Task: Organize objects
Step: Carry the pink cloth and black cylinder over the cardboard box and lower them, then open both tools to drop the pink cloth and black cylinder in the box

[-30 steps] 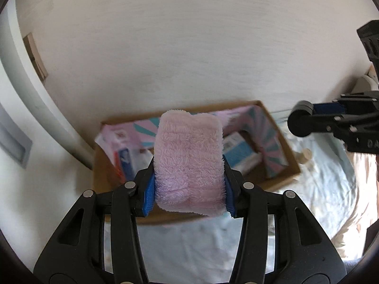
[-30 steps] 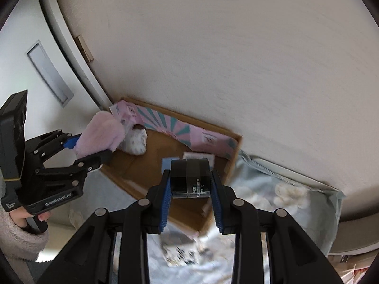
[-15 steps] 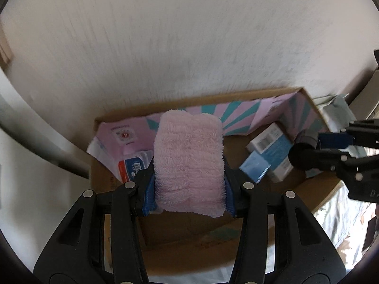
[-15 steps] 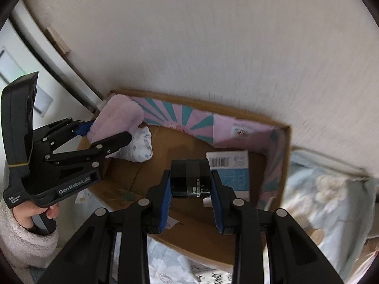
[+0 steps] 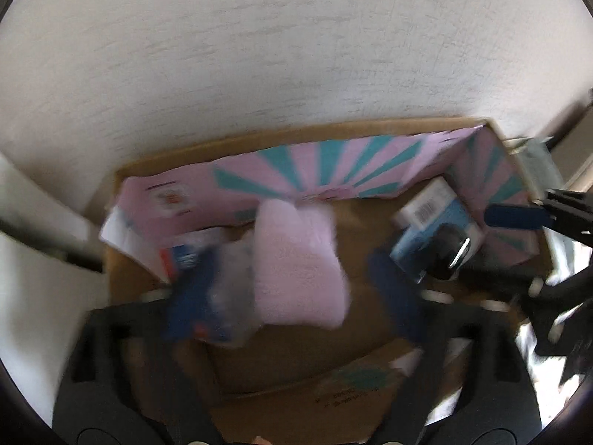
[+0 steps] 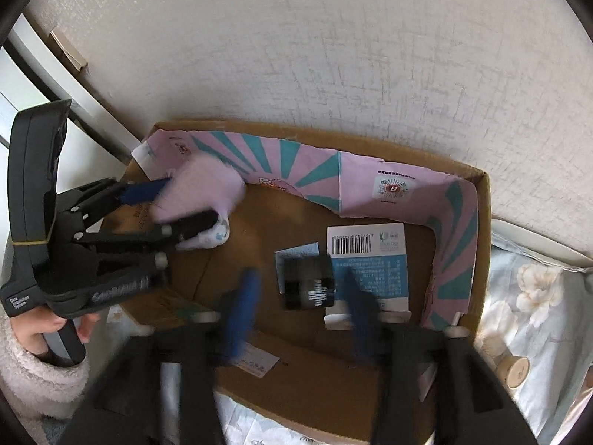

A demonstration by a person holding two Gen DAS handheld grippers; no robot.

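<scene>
Over the cardboard box, your left gripper hung with jaws spread, the pink fleece cloth loose between them at the left end. Your right gripper was parted too, the black jar dropping beside the blue carton, nearer your right hand.

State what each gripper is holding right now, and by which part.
Nothing: the left gripper is open around the pink fuzzy cloth, the right gripper around the black jar.
</scene>
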